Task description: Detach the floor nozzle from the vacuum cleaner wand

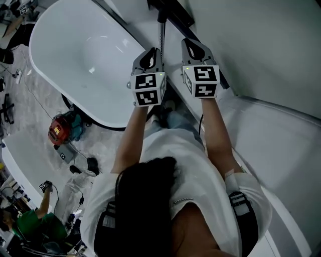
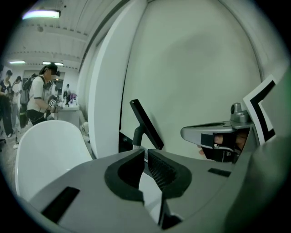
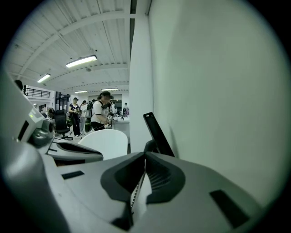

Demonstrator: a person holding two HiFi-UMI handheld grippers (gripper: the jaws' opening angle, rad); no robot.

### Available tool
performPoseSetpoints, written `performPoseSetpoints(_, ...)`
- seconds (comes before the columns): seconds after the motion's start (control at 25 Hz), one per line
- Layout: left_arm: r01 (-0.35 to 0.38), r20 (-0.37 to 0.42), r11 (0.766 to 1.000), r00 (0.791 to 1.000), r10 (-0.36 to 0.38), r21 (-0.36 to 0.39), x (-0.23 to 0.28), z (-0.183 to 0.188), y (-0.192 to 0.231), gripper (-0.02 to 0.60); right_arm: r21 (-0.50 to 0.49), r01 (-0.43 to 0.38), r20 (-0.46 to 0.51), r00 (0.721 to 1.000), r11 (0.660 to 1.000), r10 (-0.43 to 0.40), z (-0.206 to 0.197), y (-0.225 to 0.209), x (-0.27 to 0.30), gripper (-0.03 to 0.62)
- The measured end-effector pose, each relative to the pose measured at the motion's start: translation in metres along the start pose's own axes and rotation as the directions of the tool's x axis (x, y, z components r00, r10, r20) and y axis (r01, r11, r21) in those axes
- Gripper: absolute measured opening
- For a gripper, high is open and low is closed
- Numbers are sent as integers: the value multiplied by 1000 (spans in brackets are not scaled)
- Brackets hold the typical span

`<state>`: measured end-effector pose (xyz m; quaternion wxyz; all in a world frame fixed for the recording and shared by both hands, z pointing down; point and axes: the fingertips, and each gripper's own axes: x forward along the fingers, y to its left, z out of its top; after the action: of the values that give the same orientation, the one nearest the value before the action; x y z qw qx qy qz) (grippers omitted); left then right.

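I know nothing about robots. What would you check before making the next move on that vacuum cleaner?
1. The floor nozzle is in sight ahead of both tongs: ok.
2. Nozzle and wand are joined and ready to separate: ok, not yet detached.
3. The left tongs hold the wand: cannot tell; they are shut, and the wand shows just past their tips.
4. The right tongs hold the wand: cannot tell; they are shut.
5. Nozzle is clear of the wall: cannot tell.

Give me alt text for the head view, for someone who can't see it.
Seen from above, a person holds the left gripper and right gripper side by side, aimed at a black floor nozzle on a silver wand. A white bathtub lies at their left.
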<state>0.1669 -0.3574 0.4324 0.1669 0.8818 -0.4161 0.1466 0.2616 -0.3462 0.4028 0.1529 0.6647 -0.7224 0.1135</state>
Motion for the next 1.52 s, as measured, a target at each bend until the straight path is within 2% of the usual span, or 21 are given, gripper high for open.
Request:
performPoseSetpoints(0.4, -5, -8, 1000, 1000, 5, -18, 19, -4, 18, 5, -65, -21, -7, 1000, 998, 21, 16, -10, 42, 22)
performPoseSetpoints(0.44, -6, -10, 1000, 1000, 6, -18, 22, -4, 20, 5, -64, -28, -10, 1000, 998, 28, 18, -12, 47, 51)
performPoseSetpoints(0.48, -7, -13, 1000, 1000, 7, -20, 25, -5, 22, 5, -64, -38, -15, 999, 997, 37, 20, -14, 53, 126)
performPoseSetpoints(0.64, -9, -17, 1000, 1000, 8, -27, 34, -6, 28, 5, -100, -65, -32, 998, 993, 62, 26, -18, 72, 154)
performPoseSetpoints(0.8, -8, -21, 1000, 1000, 7, -26, 41, -6, 31, 5, -147, -103, -79, 993, 984, 92, 23, -22, 91, 213)
performPoseSetpoints(1.16, -16, -39, 999, 999, 15, -31, 53, -9, 38, 5, -238, -132, -171, 981, 962, 92, 10, -43, 125, 271)
performPoseSetpoints(1.52, -31, -69, 998, 997, 27, -48, 66, -20, 43, 5, -316, -200, -273, 955, 928, 113, -7, -51, 156, 279)
